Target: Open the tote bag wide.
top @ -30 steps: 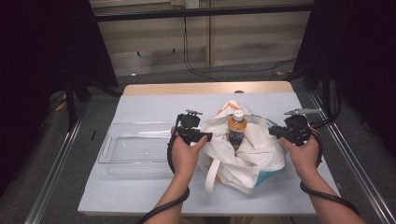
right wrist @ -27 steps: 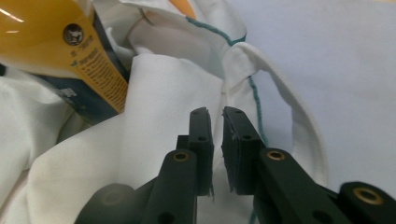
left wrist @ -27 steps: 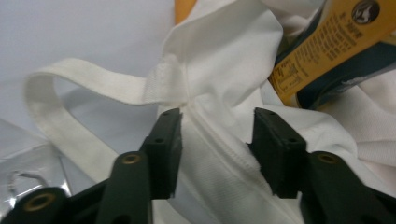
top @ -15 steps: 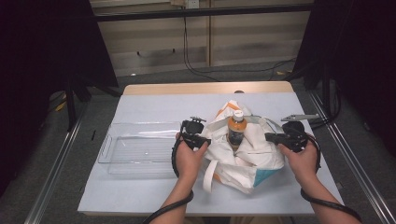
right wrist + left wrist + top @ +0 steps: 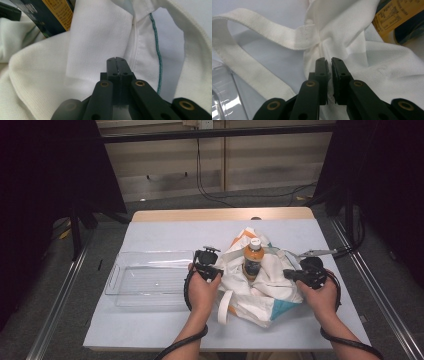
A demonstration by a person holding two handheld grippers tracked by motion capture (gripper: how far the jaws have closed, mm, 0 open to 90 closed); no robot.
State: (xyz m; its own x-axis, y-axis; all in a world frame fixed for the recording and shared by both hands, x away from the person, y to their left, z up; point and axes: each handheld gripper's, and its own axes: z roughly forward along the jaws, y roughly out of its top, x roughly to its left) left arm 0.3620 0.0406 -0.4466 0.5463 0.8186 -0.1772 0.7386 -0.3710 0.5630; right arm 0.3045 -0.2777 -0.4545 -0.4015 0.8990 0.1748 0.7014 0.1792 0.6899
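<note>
Partly hidden inside white cloth tote bag (image 5: 260, 287): orange-capped bottle (image 5: 253, 257). Left tool (image 5: 329, 65), just closing, pinches bag fabric; right tool (image 5: 117, 61) clamped shut, cloth between unclear.

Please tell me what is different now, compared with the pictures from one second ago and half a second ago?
The left gripper has just been closing its jaws and now pinches a fold of the white bag. The right gripper came down slightly to the bag's right edge and stands shut against the cloth. The bottle in the bag and the clear tray stayed in place.
</note>
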